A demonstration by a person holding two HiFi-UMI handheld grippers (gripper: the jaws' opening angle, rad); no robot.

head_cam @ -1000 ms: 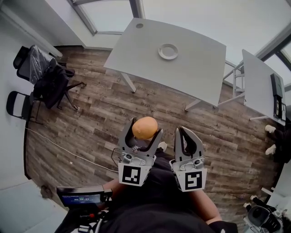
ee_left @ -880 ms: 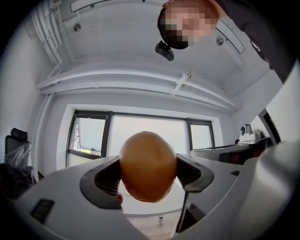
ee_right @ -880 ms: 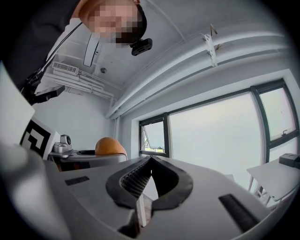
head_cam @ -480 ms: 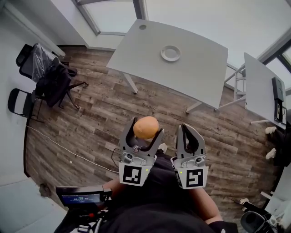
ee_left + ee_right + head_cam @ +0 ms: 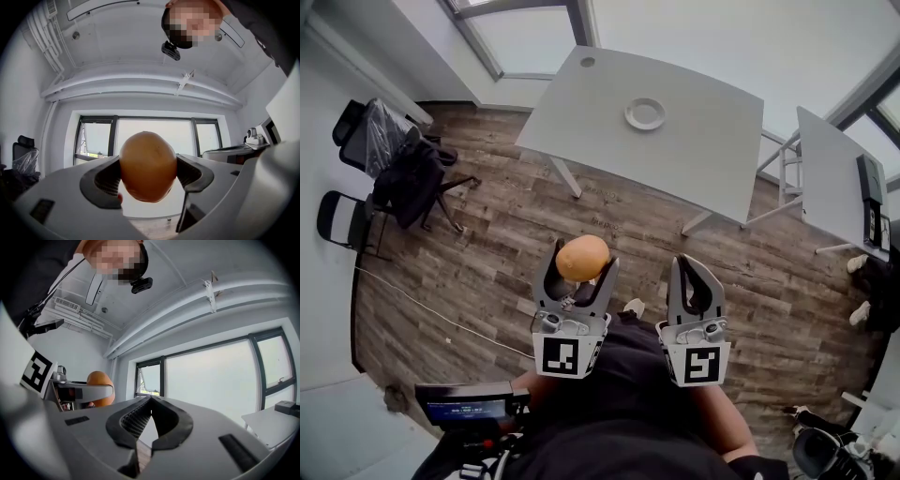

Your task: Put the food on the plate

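Plate (image 5: pixel 645 113) shows only in head view; left tongs (image 5: pixel 581 262) grip food (image 5: pixel 148 165).

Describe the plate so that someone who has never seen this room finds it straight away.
Find the larger white table on the wood floor by the windows. The plate lies near its middle, a small round white dish. It is the only loose thing on that top; the grey hole near one corner is smaller and flat.
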